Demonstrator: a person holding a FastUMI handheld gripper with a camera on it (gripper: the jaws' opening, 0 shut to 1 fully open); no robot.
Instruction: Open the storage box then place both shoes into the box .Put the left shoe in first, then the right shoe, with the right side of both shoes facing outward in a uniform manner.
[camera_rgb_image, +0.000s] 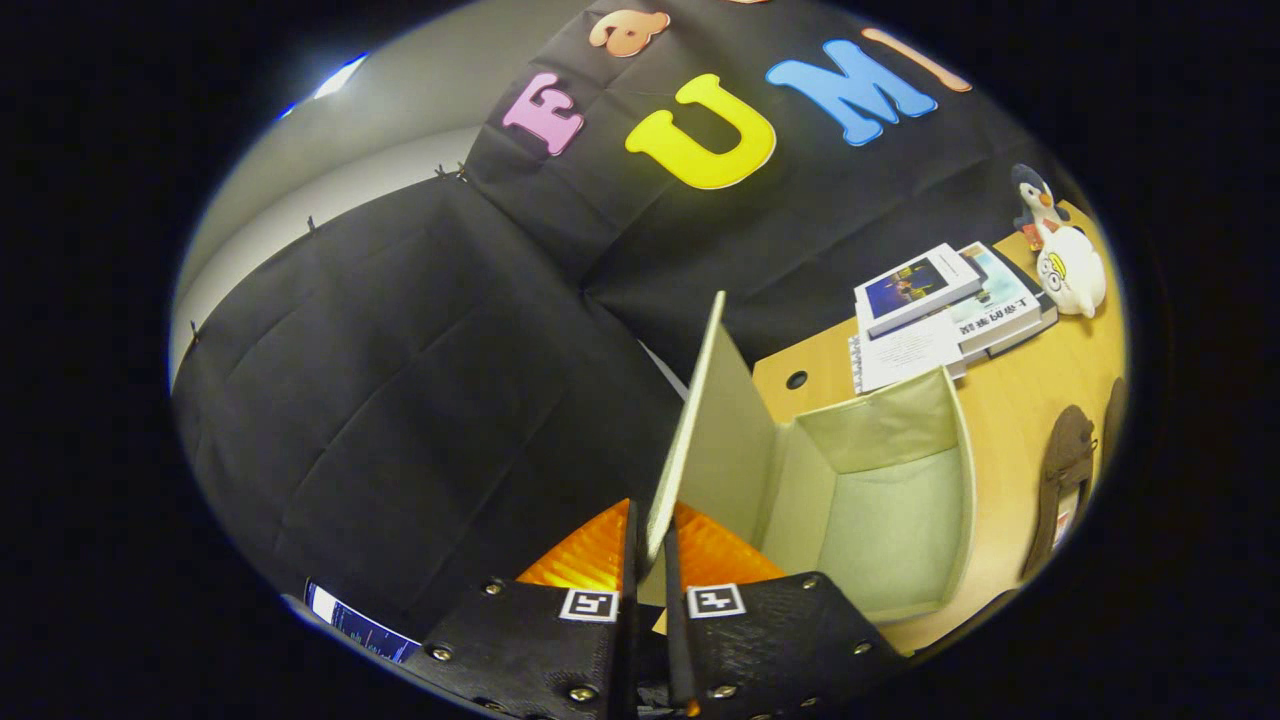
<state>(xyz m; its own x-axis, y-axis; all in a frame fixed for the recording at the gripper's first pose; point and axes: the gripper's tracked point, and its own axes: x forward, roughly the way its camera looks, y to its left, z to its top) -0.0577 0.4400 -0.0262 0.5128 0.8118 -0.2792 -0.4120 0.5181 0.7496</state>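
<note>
the lid (700, 420) of the storage box (880, 500) was pinched edge-on between the nearly closed fingers of the gripper (650, 590), standing upright and running away from them. the open box lay just right, the shoes (1065, 470) farther right on the wooden table (1010, 400), the books (940, 310) far.

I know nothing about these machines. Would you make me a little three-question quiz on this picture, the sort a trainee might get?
1. True or false: the gripper has its jaws closed on the raised lid of the storage box.
2. What lies inside the box? A) one shoe B) books C) nothing visible
3. Fill in: the brown shoes lie on the ____ beside the box.

Key: 1 true. 2 C, its pale lining looks bare. 3 the wooden table, with the stacked books and the penguin toy farther back.
</note>
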